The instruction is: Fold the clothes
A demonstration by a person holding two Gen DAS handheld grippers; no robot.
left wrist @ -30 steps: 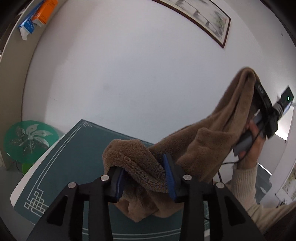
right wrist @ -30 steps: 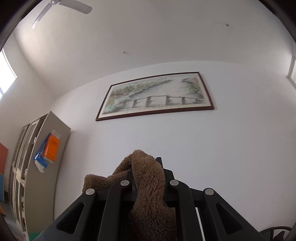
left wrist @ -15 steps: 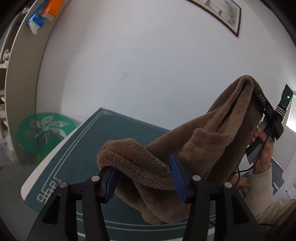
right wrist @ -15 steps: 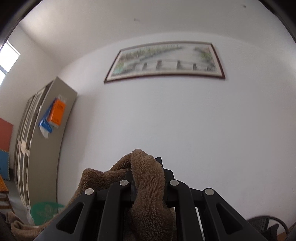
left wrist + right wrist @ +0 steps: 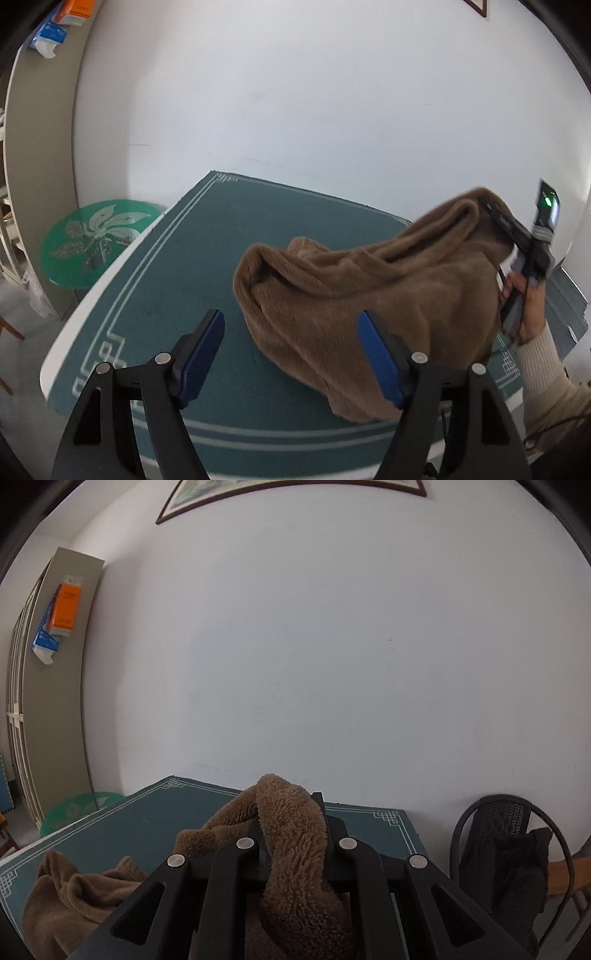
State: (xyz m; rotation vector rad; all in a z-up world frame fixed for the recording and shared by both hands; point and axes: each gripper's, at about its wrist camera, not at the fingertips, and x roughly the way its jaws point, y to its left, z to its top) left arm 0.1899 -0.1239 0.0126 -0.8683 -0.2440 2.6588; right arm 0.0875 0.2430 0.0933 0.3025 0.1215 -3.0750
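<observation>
Fleece [image 5: 369, 295] slumps on green table mat [image 5: 166, 288]; left gripper [image 5: 291, 354] jaws just been opening, now wide apart w/ nothing between, right gripper [image 5: 291, 834] clamped tight on its edge.

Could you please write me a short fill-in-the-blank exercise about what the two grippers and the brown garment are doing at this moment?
1. The brown fleece garment lies partly on a ____ mat.
2. The ____ gripper is shut on a fold of the garment.
3. The left gripper has blue pads, and its jaws, which have just been opening, stand ____ with no cloth pressed between them.

Missing words: green; right; open
</observation>
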